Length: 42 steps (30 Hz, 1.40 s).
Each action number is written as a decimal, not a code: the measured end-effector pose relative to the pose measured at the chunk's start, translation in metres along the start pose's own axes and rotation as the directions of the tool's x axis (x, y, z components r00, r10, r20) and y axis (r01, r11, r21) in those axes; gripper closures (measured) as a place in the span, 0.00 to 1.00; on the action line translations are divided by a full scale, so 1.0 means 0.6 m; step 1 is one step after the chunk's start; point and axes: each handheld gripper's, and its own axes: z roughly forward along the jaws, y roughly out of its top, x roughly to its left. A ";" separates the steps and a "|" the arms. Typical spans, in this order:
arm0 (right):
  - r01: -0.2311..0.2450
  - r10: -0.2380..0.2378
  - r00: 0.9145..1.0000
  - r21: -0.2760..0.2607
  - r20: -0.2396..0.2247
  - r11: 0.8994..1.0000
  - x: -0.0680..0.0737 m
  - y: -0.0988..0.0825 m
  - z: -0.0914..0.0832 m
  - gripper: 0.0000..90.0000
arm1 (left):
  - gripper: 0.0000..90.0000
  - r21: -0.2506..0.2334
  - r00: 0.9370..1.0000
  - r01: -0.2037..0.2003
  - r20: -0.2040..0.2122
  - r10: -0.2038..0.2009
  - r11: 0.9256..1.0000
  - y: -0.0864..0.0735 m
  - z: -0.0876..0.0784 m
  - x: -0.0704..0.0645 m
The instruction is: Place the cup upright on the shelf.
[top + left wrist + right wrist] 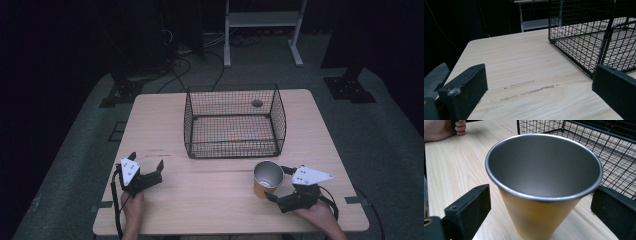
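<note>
Two grippers: both at the near edge of the table (165,210), one in each hand, well apart from each other.
Right gripper (277,185): jaws spread wide, one on each side of the cup (267,179); in the right gripper view a gap shows between each jaw and the cup wall, so nothing is gripped yet.
Left gripper (146,166): jaws apart, holding nothing; it rests over bare wood near the basket's near left corner.
Cup: upright on the table at the near right, just in front of the basket (235,122) and apart from it; orange outside, grey metal inside with a rolled rim, seemingly empty.
Basket: black wire, open at the top, standing mid-table; nothing certain can be made out inside it.
Step in hand (judgement): the approach to the cup is complete and the grasp has not begun.
Next move (judgement): the right jaws need to close evenly on the cup wall below the rim; the wall tapers, so a low or slack grip could let it slip. A lift would then have to clear the basket's near wall if the cup is bound there.
Writing and brands: none legible on cup, basket or grippers; the table carries only scuff marks (529,90).
</note>
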 end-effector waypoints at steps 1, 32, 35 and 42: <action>-0.005 0.005 1.000 -0.007 0.001 1.000 -0.001 0.001 0.002 0.02 | 0.00 0.000 1.000 -0.002 0.000 0.002 1.000 0.000 0.000 0.000; -0.014 0.013 0.999 -0.041 -0.042 0.999 -0.005 0.032 0.017 0.14 | 0.00 -0.001 1.000 -0.001 0.000 0.001 1.000 0.000 0.000 0.000; -0.025 0.022 0.998 -0.052 -0.058 0.998 -0.009 0.044 0.011 0.14 | 0.00 -0.001 1.000 -0.003 0.001 0.003 1.000 0.000 0.000 0.000; -0.018 0.015 0.997 -0.044 -0.072 0.999 -0.018 0.074 0.007 0.14 | 0.00 0.001 1.000 -0.002 0.001 0.002 1.000 0.000 0.000 0.000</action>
